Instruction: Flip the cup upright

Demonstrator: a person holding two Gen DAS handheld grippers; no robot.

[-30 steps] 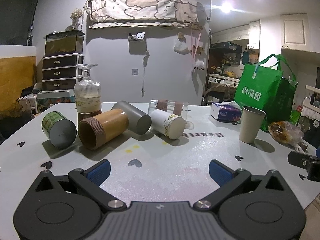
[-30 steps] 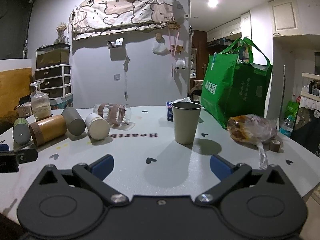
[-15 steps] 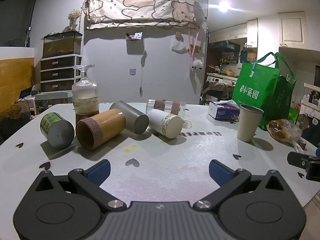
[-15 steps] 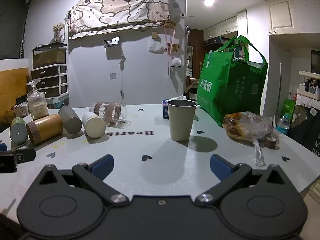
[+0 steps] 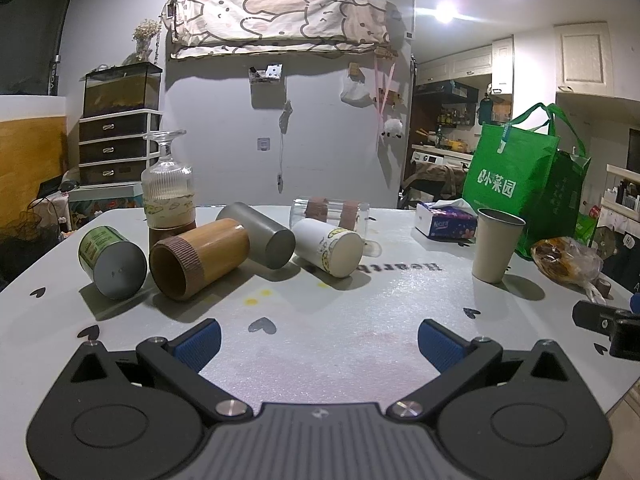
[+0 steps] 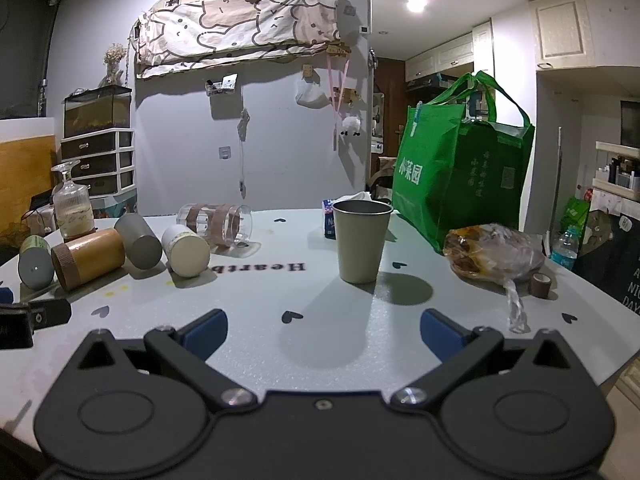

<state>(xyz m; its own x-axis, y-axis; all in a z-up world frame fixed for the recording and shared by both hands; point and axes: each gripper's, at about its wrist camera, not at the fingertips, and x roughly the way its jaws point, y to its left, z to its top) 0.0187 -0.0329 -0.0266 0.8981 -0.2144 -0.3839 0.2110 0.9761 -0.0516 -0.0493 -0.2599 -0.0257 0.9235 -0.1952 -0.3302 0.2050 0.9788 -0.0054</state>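
We find one plain beige tapered cup already upright, mouth up, at bench centre-right. The cups that remain to flip lie on their sides in a touching cluster at far left: white printed cup, grey metal cup, brown bamboo cup, green-labelled tin cup, and a clear glass cup behind them. We judge the white cup easiest to reach. Left gripper and right gripper are both spread wide and hold nothing. Bare grey bench lies before both; the green tote bag limits room at right.
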